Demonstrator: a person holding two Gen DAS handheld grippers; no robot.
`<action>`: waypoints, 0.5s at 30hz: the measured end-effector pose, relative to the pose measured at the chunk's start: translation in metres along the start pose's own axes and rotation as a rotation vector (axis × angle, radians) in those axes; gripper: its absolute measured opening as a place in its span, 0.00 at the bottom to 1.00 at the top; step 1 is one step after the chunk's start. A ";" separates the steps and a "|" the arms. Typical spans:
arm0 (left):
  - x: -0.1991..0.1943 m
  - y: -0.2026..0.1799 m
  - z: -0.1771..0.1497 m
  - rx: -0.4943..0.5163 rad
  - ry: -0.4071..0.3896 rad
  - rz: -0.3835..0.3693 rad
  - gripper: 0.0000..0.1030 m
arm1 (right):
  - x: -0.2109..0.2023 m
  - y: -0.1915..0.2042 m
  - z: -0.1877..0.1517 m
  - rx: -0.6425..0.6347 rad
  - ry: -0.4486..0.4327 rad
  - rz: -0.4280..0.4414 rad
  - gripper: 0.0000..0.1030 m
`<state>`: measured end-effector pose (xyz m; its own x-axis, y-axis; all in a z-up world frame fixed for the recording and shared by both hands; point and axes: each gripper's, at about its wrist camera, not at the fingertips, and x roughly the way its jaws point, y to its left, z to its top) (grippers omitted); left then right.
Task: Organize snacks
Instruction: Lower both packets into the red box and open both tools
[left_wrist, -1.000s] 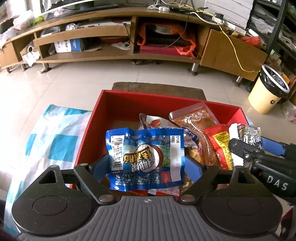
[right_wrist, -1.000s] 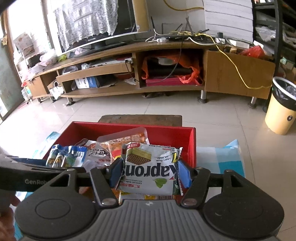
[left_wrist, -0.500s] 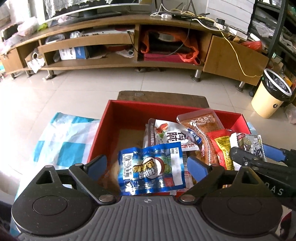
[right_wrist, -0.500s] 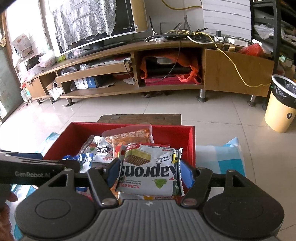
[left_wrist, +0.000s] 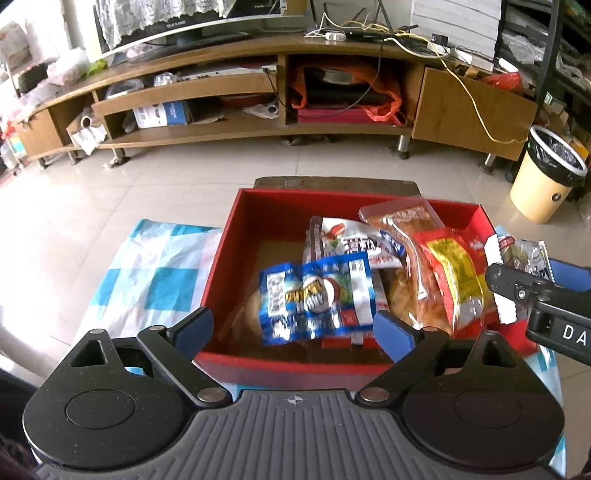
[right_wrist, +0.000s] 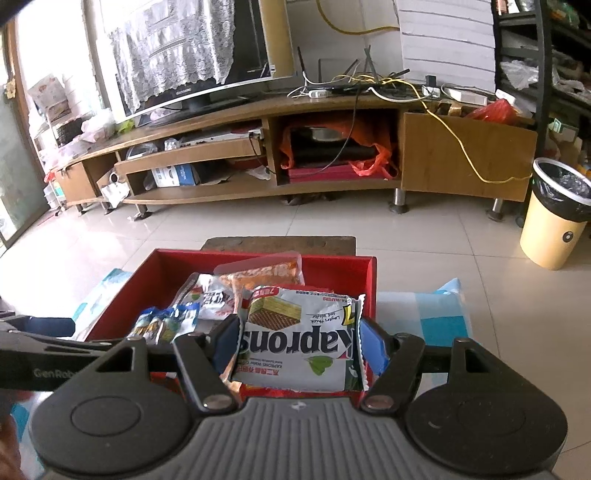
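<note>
A red box (left_wrist: 258, 206) (right_wrist: 332, 262) holds several snack packets. The blue packet (left_wrist: 317, 299) (right_wrist: 162, 321) lies loose on top of them, blurred. My left gripper (left_wrist: 293, 328) hangs over the box's near wall, open wide, its pads clear of the blue packet. One of the left gripper's fingers (right_wrist: 55, 343) shows in the right wrist view. My right gripper (right_wrist: 299, 345) (left_wrist: 528, 266) is over the box's right end. Its blue pads touch both side edges of a white wafer packet (right_wrist: 299, 343) (left_wrist: 524, 254), which sits flat between them.
In the box also lie an orange packet (left_wrist: 402, 218), a red-and-yellow packet (left_wrist: 454, 277) and a white packet (left_wrist: 347, 243). A blue-and-white checked cloth (left_wrist: 155, 266) is under the box. Beyond it are a low brown stool (left_wrist: 332, 182), tiled floor, a TV stand (left_wrist: 258, 125) and a bin (left_wrist: 546, 177).
My left gripper let go of the blue packet, which dropped into the box, then opened wider and drew back and up. The right gripper's jaws eased apart and the wafer packet flattened.
</note>
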<state>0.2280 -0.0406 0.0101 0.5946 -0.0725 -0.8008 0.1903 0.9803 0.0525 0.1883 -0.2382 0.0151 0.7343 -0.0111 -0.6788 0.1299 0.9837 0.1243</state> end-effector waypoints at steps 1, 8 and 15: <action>-0.001 -0.001 -0.002 0.002 0.004 0.003 0.94 | -0.002 0.001 -0.002 -0.006 0.003 0.003 0.64; -0.009 0.005 -0.012 -0.015 0.020 0.007 0.95 | 0.016 0.001 -0.003 -0.016 -0.009 0.025 0.65; -0.008 0.016 -0.013 -0.037 0.016 0.003 0.95 | 0.015 0.003 -0.002 0.001 -0.007 0.006 0.66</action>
<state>0.2159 -0.0221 0.0098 0.5821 -0.0671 -0.8104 0.1594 0.9867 0.0329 0.1982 -0.2349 0.0041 0.7397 -0.0065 -0.6729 0.1264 0.9835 0.1295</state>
